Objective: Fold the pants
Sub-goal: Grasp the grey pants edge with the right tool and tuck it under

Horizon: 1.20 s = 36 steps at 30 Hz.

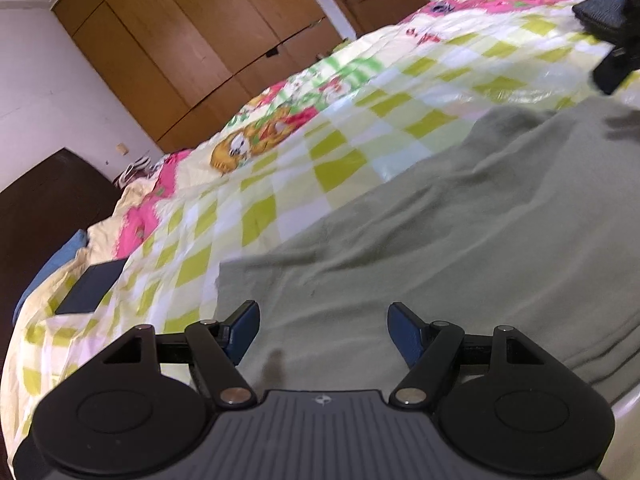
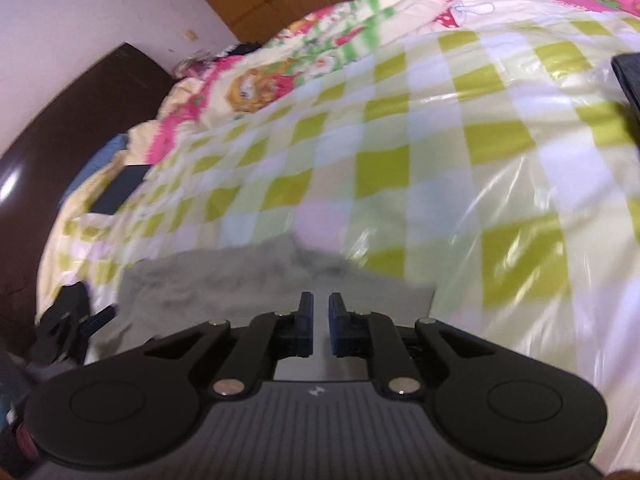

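- While I hold a gripper in each hand over the bed (image 2: 460,128), my left gripper (image 1: 322,332) has its jaws wide apart with nothing between them.
- Directly ahead of and beneath the left jaws lie the pants (image 1: 440,240), grey-green, spread flat with shallow wrinkles on the bed.
- One straight edge of the pants runs just ahead of the left jaws' left finger; beyond it the checked quilt (image 1: 280,184) is exposed.
- My right gripper (image 2: 321,326) has its jaws nearly together, with a narrow gap visible between the blue pads (image 2: 306,320).
- No cloth is visible in that gap; whether the pads touch the fabric below, I cannot tell.
- Just ahead of and under the right jaws lies a bunched edge of the pants (image 2: 240,280), blurred in the right wrist view.
- Beyond the right jaws the quilt, green and white checks under a glossy sheen, extends to a pink cartoon border.
- Far left of both jaws, a dark flat object (image 2: 118,194) rests on the quilt near the dark headboard (image 2: 60,128).
- Far ahead of the left jaws stands a wooden wardrobe (image 1: 180,40).
- At the lower left of the right wrist view, my left gripper appears as a dark blurred shape beside the pants.
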Available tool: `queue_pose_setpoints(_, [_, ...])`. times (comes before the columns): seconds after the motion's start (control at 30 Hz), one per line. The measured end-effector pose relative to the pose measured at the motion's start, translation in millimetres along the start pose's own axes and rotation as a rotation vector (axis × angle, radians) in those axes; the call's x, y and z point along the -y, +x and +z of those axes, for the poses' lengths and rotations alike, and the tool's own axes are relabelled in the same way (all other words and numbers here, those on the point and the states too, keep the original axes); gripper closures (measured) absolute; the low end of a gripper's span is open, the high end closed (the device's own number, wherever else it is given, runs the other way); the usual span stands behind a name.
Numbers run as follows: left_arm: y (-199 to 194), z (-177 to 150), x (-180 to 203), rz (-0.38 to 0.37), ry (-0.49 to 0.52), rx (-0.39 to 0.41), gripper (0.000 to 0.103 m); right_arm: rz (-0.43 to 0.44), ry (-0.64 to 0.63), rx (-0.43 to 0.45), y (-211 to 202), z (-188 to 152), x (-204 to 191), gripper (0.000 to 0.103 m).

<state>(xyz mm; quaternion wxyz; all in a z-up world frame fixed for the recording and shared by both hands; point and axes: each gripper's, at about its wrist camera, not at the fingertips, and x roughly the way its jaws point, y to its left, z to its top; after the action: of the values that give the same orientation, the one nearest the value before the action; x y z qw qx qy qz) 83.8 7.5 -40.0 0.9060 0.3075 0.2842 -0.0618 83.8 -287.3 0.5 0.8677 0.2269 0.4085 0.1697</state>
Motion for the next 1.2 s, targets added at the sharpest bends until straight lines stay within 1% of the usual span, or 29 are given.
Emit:
queue_pose_setpoints(0.03, [2,-3,1,0.005,0.012,-0.006,0.018,0.005,0.014,-0.017,3,-6,-1,0.083])
queue_pose_setpoints(0.07, [3,-6,2,0.018,0.031,-0.014,0.018,-0.024,0.019,-0.048,10,-9,0,0.076])
queue_pose_setpoints(0.1, [2,-7,3,0.030,0.045,-0.015,0.018,-0.093,0.018,-0.069,18,-12,1,0.076])
queue_pose_setpoints(0.13, [-1,-7,2,0.036,0.053,-0.017,0.018,-0.139,0.019,-0.070,20,-13,3,0.077])
queue_pose_setpoints(0.17, [-4,-6,-1,0.042,0.057,-0.023,0.018,-0.149,0.041,-0.052,18,-14,6,0.077])
queue_pose_setpoints(0.23, [-10,-8,-7,0.068,0.057,-0.034,0.018,-0.115,0.136,-0.006,3,-16,13,0.075])
queue_pose_setpoints(0.3, [-16,-13,-15,0.083,0.048,-0.039,0.018,-0.105,0.174,0.043,-17,-23,15,0.074])
queue_pose_setpoints(0.33, [-20,-16,-19,0.087,0.042,-0.036,0.018,-0.116,0.178,0.052,-24,-26,15,0.071])
queue_pose_setpoints(0.37, [-22,-17,-21,0.090,0.040,-0.031,0.018,-0.135,0.193,0.055,-29,-31,17,0.066])
queue_pose_setpoints(0.43, [-27,-19,-22,0.098,0.040,-0.016,0.018,-0.143,0.222,0.045,-34,-41,21,0.065])
queue_pose_setpoints(0.47, [-29,-18,-23,0.098,0.036,-0.006,0.018,-0.135,0.245,0.037,-35,-47,23,0.065])
queue_pose_setpoints(0.53, [-33,-15,-23,0.090,0.019,0.015,0.018,-0.087,0.294,0.027,-33,-56,27,0.065])
queue_pose_setpoints(0.6, [-35,-12,-20,0.086,0.019,0.035,0.018,-0.064,0.308,0.030,-29,-60,28,0.064])
queue_pose_setpoints(0.63, [-35,-10,-18,0.085,0.027,0.042,0.018,-0.059,0.306,0.034,-26,-59,27,0.062])
queue_pose_setpoints(0.67, [-33,-8,-16,0.085,0.034,0.044,0.018,-0.039,0.312,0.034,-23,-58,29,0.056])
queue_pose_setpoints(0.7, [-31,-7,-15,0.079,0.038,0.041,0.018,-0.017,0.329,0.027,-18,-57,32,0.055])
queue_pose_setpoints(0.77, [-23,-8,-12,0.050,0.053,-0.003,0.018,-0.003,0.364,0.030,-18,-56,36,0.054])
queue_pose_setpoints(0.8, [-20,-10,-8,0.038,0.073,-0.031,0.018,0.001,0.359,0.043,-20,-56,37,0.054])
queue_pose_setpoints(0.83, [-20,-15,-4,0.041,0.091,-0.037,0.018,-0.011,0.353,0.049,-22,-58,37,0.055])
queue_pose_setpoints(0.87, [-21,-18,0,0.046,0.108,-0.034,0.018,-0.013,0.354,0.047,-23,-60,40,0.056])
queue_pose_setpoints(0.93, [-25,-22,6,0.060,0.136,-0.022,0.018,0.021,0.370,0.047,-25,-63,42,0.056])
queue_pose_setpoints(1.03, [-29,-19,11,0.052,0.140,-0.022,0.018,0.064,0.386,0.042,-22,-64,43,0.054])
queue_pose_setpoints(1.1, [-29,-16,11,0.051,0.136,-0.020,0.018,0.111,0.402,0.031,-17,-64,42,0.056])
queue_pose_setpoints(1.17, [-31,-12,10,0.049,0.135,-0.013,0.018,0.125,0.410,0.027,-16,-64,46,0.064])
queue_pose_setpoints(1.2, [-32,-11,9,0.046,0.131,-0.007,0.018,0.125,0.425,0.025,-15,-64,50,0.066])
